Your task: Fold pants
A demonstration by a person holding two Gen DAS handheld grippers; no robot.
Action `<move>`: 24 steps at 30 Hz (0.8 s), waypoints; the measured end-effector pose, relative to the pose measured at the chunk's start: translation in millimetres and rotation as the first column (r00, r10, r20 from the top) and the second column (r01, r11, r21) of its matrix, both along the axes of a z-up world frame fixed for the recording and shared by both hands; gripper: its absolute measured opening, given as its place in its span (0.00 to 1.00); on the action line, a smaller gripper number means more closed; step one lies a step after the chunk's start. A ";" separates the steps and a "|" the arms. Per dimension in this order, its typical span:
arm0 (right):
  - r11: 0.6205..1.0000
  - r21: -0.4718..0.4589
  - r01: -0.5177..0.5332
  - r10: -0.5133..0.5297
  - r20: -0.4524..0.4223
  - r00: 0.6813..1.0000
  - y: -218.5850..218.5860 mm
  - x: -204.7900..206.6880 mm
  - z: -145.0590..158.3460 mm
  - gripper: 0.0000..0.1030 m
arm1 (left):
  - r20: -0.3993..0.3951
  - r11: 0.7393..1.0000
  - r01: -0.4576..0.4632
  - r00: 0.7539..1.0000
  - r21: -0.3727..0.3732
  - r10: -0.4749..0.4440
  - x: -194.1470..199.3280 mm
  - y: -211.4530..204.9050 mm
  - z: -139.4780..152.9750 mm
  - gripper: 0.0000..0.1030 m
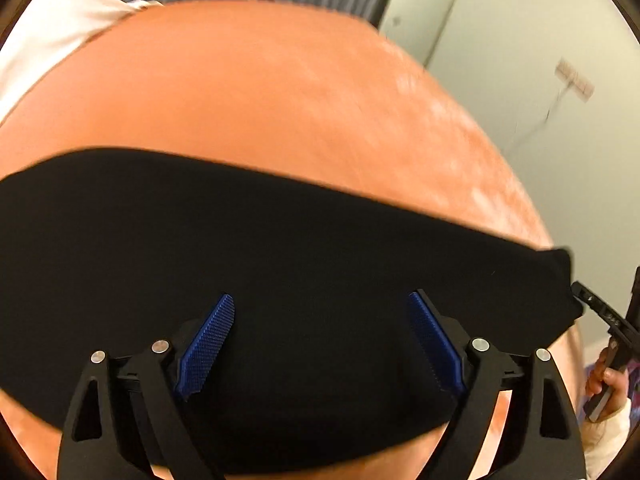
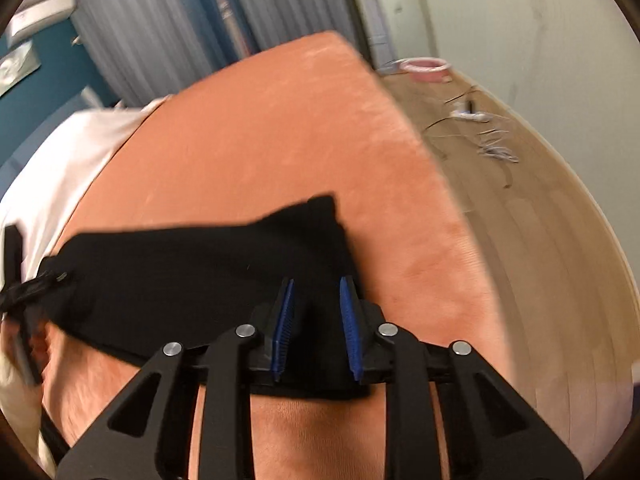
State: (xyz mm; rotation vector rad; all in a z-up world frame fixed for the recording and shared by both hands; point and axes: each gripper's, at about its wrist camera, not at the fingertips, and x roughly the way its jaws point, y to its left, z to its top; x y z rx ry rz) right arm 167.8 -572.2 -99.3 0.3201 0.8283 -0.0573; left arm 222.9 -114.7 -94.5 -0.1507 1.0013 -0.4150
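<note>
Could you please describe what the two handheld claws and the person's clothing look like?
Both the left claw and the right claw are matte black, with triangular cut-outs, round silver pivot pins and ridged blue pads. The person wears a cream sleeve.

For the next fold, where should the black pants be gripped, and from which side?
Probably at the two near corners of the black pants, coming from the near edge of the orange bed. The cloth lies flat as a long band, so only its edges offer a pinch. The right gripper already straddles one end; the left gripper hangs wide.

Black pants (image 2: 192,272) lie flat across an orange-covered bed (image 2: 280,140), beside a white cloth (image 2: 60,168).
</note>
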 end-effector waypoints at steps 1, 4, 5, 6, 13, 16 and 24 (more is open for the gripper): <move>0.999 0.029 -0.038 0.038 0.025 0.999 9.7 0.4 10.5 0.26 | 0.022 1.000 -0.023 1.000 -0.008 0.023 -2.7 17.9 5.2 0.85; 0.980 0.074 -0.187 0.185 0.039 0.982 58.4 20.7 15.4 0.31 | 0.020 0.985 -0.142 0.990 0.101 0.141 1.5 81.4 -3.8 0.88; 0.976 0.047 -0.211 0.212 -0.008 0.977 71.0 29.4 1.6 0.34 | -0.007 0.975 -0.177 0.984 0.132 0.180 3.5 94.5 -12.4 0.87; 0.980 0.001 -0.199 0.198 -0.098 0.975 78.0 39.2 -22.0 0.34 | -0.058 0.966 -0.216 0.972 0.140 0.226 2.5 117.9 -25.4 0.87; 0.959 0.058 -0.278 0.278 -0.003 0.961 135.9 66.7 33.2 0.36 | -0.008 0.961 -0.273 0.962 -0.047 0.273 -29.4 200.2 -1.4 0.87; 0.876 0.170 -0.451 0.453 0.029 0.891 204.6 121.7 58.8 0.50 | -0.019 0.949 -0.304 0.952 -0.085 0.304 -19.3 225.2 -7.1 0.87; 0.716 0.281 -0.639 0.687 -0.121 0.717 382.7 284.7 -1.4 0.63 | 0.043 0.974 -0.186 0.982 0.129 0.182 -36.1 212.2 -45.7 0.87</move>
